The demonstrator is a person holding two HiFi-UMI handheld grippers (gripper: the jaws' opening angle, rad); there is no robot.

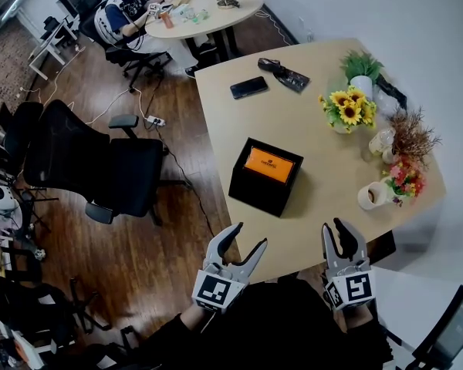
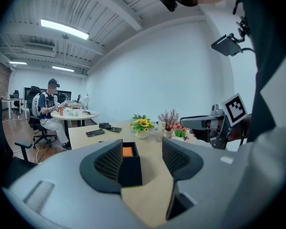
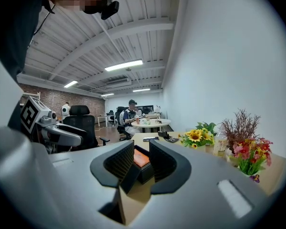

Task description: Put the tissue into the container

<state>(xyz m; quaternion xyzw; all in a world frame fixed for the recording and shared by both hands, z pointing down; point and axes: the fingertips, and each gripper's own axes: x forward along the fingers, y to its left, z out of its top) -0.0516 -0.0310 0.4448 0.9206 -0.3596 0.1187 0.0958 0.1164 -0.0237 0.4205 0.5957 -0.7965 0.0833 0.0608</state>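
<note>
A black open box (image 1: pixel 256 193) stands on the tan table (image 1: pixel 316 160), and an orange flat pack (image 1: pixel 268 164) lies inside it. My left gripper (image 1: pixel 249 235) hovers at the table's near edge, just in front of the box, open and empty. In the left gripper view the box (image 2: pixel 131 168) and the orange pack (image 2: pixel 127 151) sit between and beyond the left gripper's (image 2: pixel 142 151) fingers. My right gripper (image 1: pixel 332 225) is held over the near right edge, shut with nothing in it. The right gripper view shows the pack (image 3: pixel 140 160) past the right gripper's (image 3: pixel 141 149) narrow gap.
Along the table's right side stand sunflowers (image 1: pixel 347 110), a green plant (image 1: pixel 361 68), dried twigs (image 1: pixel 409 137), pink flowers (image 1: pixel 403 179) and a white roll (image 1: pixel 372 195). A phone (image 1: pixel 248 87) and a dark object (image 1: pixel 283 74) lie at the far end. A black office chair (image 1: pixel 100 164) stands left.
</note>
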